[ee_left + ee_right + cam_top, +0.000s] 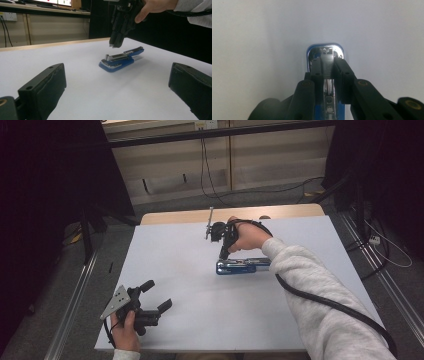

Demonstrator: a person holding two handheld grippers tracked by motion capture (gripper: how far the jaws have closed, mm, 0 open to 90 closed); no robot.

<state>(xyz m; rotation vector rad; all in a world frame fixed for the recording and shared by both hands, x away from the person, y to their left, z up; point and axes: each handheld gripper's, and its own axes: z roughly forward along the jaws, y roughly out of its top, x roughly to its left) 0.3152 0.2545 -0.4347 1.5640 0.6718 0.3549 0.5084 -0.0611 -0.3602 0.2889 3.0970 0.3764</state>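
Note:
A blue stapler point(240, 266) with a silver metal top lies flat near the middle of the white table point(190, 285). My right gripper point(221, 256) points straight down over the stapler's left end. In the left gripper view, the right gripper point(115, 45) hangs a little above the stapler point(117, 62) without touching it. In the right gripper view, its jaws point(328, 61) stand nearly together, and the stapler's front end point(325, 51) shows past them through a thin gap. My left gripper point(159, 295) rests low at the table's near left corner, jaws wide apart and empty.
The table's wooden far edge point(230, 213) lies just behind the right hand point(247, 237). A thick black cable point(330, 305) trails from the right gripper along the sleeve. Dark stands and floor cables surround the table.

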